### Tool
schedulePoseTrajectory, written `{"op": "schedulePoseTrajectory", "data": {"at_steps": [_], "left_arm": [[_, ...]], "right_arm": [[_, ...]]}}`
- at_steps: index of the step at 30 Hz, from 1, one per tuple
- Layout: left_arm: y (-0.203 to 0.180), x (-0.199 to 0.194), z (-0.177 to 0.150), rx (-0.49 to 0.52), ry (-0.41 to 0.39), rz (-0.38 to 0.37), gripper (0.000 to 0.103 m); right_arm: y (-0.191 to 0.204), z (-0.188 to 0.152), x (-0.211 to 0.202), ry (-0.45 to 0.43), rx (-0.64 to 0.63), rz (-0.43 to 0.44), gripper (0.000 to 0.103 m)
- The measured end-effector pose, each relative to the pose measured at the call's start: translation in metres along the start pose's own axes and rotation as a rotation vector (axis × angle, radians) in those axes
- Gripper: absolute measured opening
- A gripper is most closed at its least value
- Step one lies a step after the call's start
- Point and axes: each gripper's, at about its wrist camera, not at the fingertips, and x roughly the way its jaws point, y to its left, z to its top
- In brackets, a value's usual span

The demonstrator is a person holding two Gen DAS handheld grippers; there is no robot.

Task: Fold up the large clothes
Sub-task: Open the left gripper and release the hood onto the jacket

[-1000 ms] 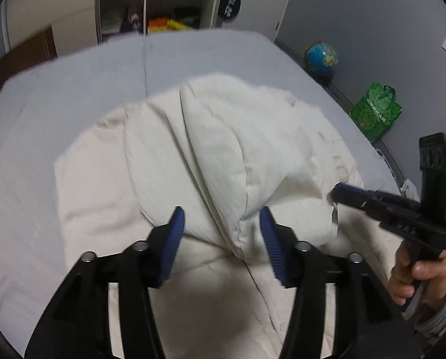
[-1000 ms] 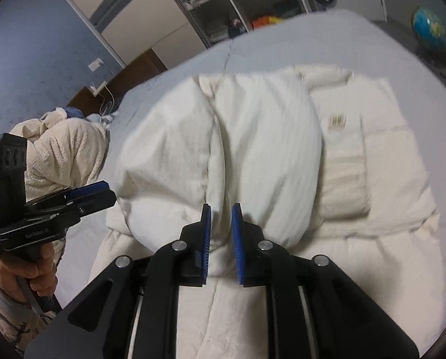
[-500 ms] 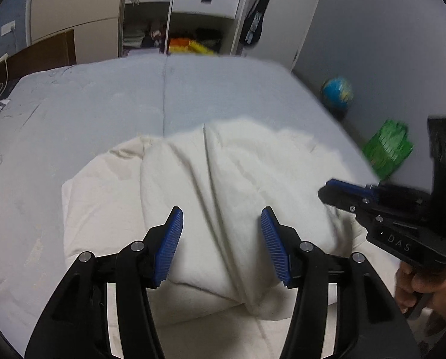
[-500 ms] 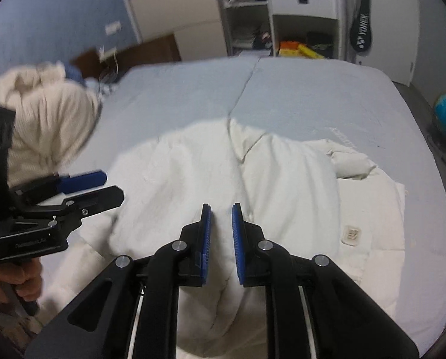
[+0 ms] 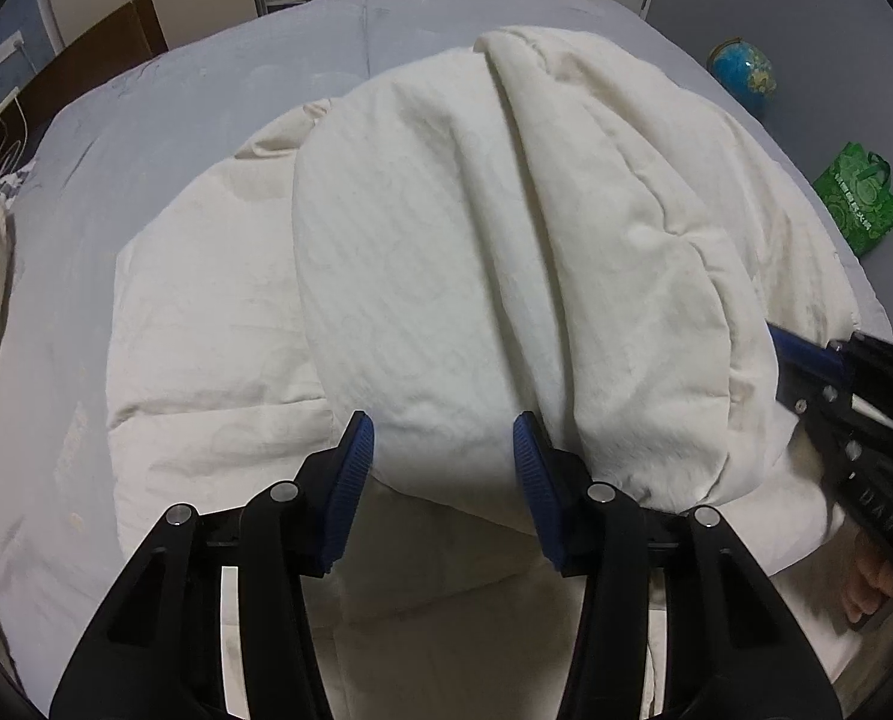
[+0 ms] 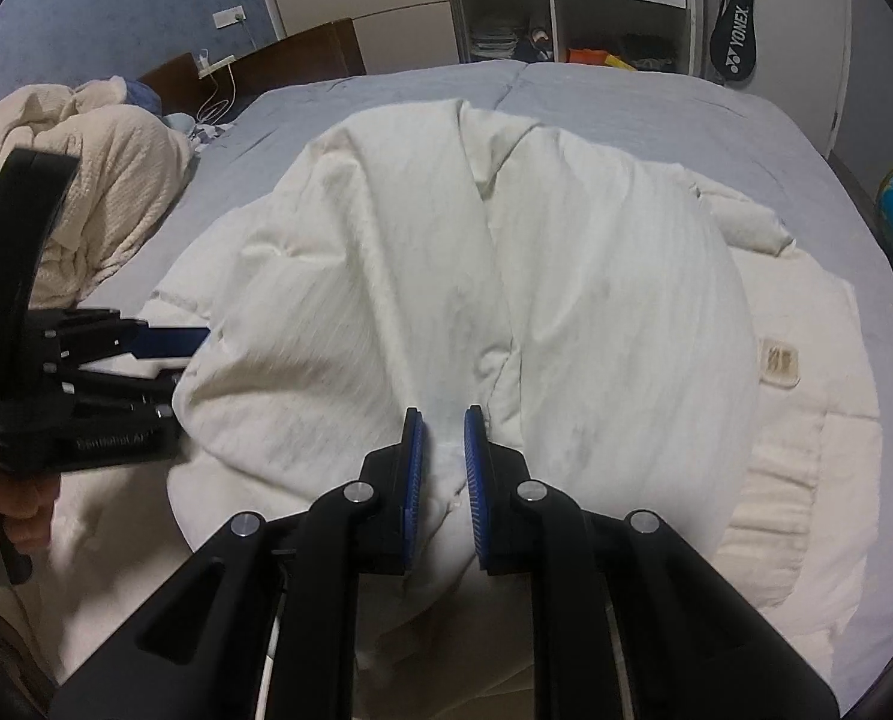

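A large cream padded garment point(image 5: 446, 252) lies on the grey bed point(image 5: 176, 120), its near part doubled over into a thick roll. My left gripper point(image 5: 443, 456) has a fat bulge of that roll filling the gap between its blue pads, and its jaws are closing on it. The left gripper point(image 6: 176, 363) also shows at the left of the right wrist view. Only a thin pinch of the garment point(image 6: 566, 276) sits in my right gripper point(image 6: 446, 456), which is shut on it. The right gripper point(image 5: 788, 360) enters the left wrist view from the right, its tips against the roll.
A knitted cream blanket point(image 6: 104, 180) is heaped at the bed's left by the dark headboard point(image 6: 302, 60). A globe point(image 5: 743, 69) and a green bag point(image 5: 860, 204) stand on the floor to the right. Wardrobe shelves point(image 6: 506, 0) and a racket bag point(image 6: 734, 36) line the far wall.
Both grippers have sunk toward the bed with the doubled-over fold. The fold now bulges large in front of both cameras. The left pads stand slightly closer together.
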Motion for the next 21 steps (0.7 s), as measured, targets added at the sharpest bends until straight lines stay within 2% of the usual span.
{"op": "schedulePoseTrajectory", "data": {"at_steps": [5,13,16,18,19,21], "left_arm": [[0.001,0.006,-0.004,0.006,0.022,0.0,0.047],[0.0,0.013,-0.005,-0.012,0.026,-0.006,0.049],[0.01,0.01,-0.005,-0.037,0.013,-0.045,0.05],[0.019,0.003,-0.004,-0.072,0.008,-0.081,0.055],[0.025,0.0,-0.005,-0.086,0.007,-0.092,0.06],[0.033,-0.007,-0.008,-0.119,0.006,-0.103,0.069]], "right_arm": [[0.002,-0.016,0.015,0.001,-0.026,-0.026,0.012],[0.004,-0.022,0.028,0.003,-0.036,-0.055,0.012],[0.008,-0.018,0.026,0.013,-0.052,-0.055,0.012],[0.013,-0.014,0.017,0.018,-0.07,-0.056,0.013],[0.017,-0.011,0.013,0.019,-0.066,-0.051,0.014],[0.015,-0.009,-0.002,0.021,-0.059,-0.026,0.03]]}}
